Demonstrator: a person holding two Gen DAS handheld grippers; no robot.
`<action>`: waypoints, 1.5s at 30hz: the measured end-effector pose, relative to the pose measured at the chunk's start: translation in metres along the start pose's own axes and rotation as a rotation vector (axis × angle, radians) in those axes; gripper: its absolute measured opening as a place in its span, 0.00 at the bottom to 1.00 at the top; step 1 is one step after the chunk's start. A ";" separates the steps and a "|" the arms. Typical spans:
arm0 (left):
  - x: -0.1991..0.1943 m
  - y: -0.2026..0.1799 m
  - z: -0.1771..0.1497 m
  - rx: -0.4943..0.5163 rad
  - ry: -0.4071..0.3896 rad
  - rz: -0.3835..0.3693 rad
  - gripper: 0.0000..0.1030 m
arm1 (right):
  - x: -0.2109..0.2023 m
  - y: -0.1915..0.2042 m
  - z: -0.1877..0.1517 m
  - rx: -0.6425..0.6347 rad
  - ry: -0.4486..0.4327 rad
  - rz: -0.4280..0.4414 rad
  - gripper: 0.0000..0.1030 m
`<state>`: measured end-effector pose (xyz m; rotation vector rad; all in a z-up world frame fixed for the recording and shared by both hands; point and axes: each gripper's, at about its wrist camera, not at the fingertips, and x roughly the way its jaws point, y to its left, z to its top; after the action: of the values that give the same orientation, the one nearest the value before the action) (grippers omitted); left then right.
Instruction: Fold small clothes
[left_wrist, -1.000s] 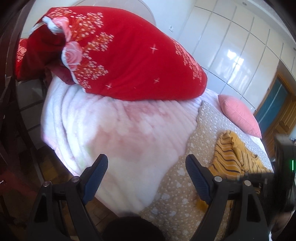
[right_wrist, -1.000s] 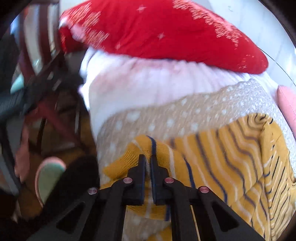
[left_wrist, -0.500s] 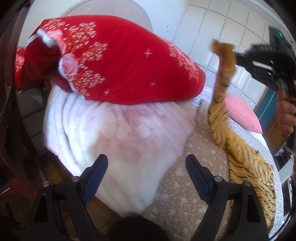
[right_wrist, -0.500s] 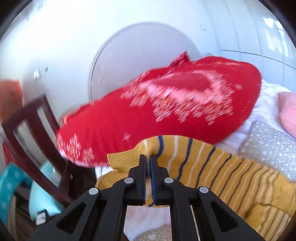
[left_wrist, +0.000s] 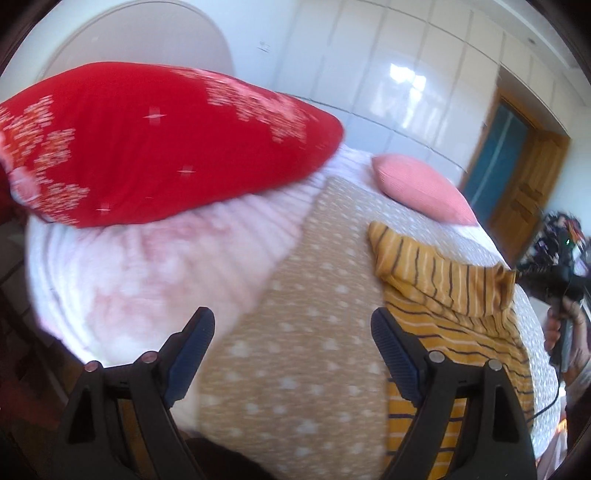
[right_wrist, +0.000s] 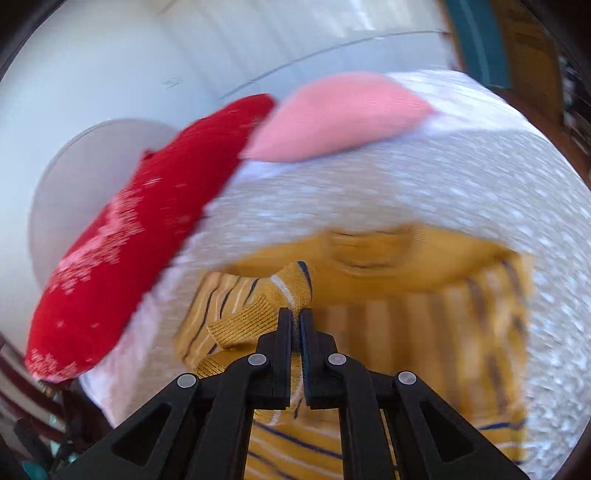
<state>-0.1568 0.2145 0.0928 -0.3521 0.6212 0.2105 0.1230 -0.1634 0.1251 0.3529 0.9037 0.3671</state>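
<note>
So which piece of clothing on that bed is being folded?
On the bed's tan dotted blanket, right of the red quilt and below the pink cushion, lies the mustard sweater. It alone has thin dark and white stripes.

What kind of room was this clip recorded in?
Most likely a bedroom: a bed under a tan white-dotted bedspread, a pink knitted cushion and a big red floral duvet bundle lying on it.
</note>
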 end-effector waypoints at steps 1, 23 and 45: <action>0.005 -0.009 -0.001 0.012 0.012 -0.013 0.83 | 0.004 -0.018 0.000 0.016 0.013 -0.023 0.05; 0.047 -0.113 -0.025 0.198 0.150 -0.121 0.83 | 0.016 -0.058 -0.023 -0.072 0.021 -0.167 0.04; 0.112 -0.130 -0.077 0.292 0.278 -0.112 0.86 | -0.054 -0.061 -0.171 0.030 0.080 0.054 0.13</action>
<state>-0.0700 0.0757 0.0005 -0.1332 0.8915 -0.0395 -0.0358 -0.2177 0.0378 0.3926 0.9799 0.4202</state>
